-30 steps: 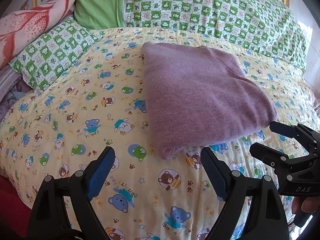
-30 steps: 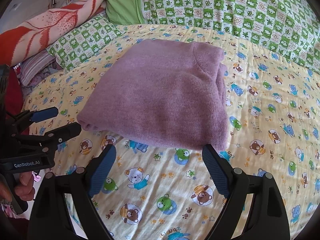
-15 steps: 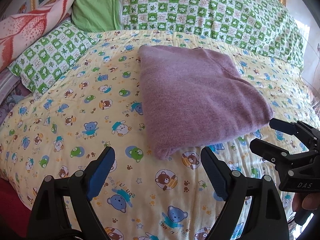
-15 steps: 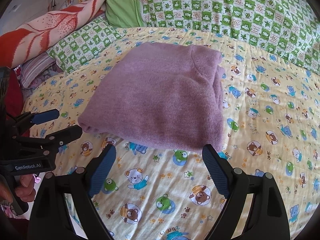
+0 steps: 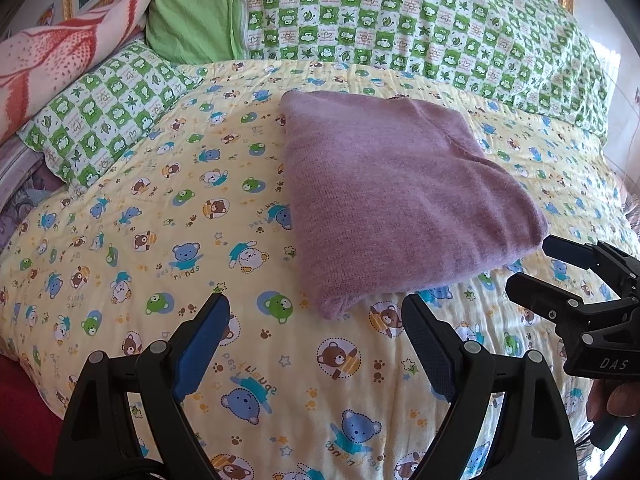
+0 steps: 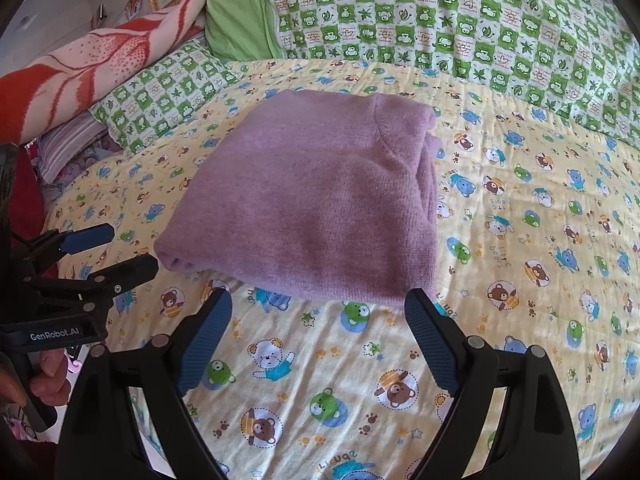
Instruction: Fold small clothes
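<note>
A purple knit garment (image 5: 396,200) lies folded into a thick rectangle on the yellow bear-print bedspread (image 5: 160,240); it also shows in the right wrist view (image 6: 312,208). My left gripper (image 5: 316,320) is open and empty, just short of the garment's near left corner. My right gripper (image 6: 320,316) is open and empty, just short of the garment's near edge. Each gripper shows in the other's view, the right one (image 5: 560,272) at the garment's right corner and the left one (image 6: 108,252) at its left corner, both apart from the cloth.
Green checked pillows (image 5: 400,16) line the head of the bed, with another (image 5: 104,108) at the left. A red and white patterned blanket (image 6: 92,64) is piled at the far left. The bed's near edge is below the grippers.
Both grippers have drawn back a little from the folded garment and stayed open. The garment has not moved.
</note>
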Motion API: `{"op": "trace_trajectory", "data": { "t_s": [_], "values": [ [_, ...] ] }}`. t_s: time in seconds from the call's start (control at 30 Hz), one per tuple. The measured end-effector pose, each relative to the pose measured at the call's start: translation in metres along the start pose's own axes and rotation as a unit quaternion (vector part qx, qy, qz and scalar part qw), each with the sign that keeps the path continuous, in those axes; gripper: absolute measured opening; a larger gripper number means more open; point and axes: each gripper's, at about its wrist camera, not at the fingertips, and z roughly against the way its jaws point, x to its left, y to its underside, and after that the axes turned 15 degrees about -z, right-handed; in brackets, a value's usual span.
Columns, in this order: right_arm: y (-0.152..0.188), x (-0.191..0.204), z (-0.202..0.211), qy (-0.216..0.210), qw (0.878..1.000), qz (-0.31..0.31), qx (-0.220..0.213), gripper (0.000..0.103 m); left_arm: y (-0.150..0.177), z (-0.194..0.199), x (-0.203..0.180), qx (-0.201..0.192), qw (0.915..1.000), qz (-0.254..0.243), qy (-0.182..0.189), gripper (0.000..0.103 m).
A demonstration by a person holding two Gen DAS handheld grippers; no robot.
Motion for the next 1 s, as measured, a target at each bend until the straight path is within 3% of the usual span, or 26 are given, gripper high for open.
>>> {"op": "trace_trajectory", "data": {
  "t_s": [1.0],
  "values": [
    [-0.009,0.0034,0.0098,-0.011,1.0,0.0,-0.013,0.088,-0.0033,0.0045,0.0017,-0.002,0.9999,0.013,0.001,0.088]
  ]
}}
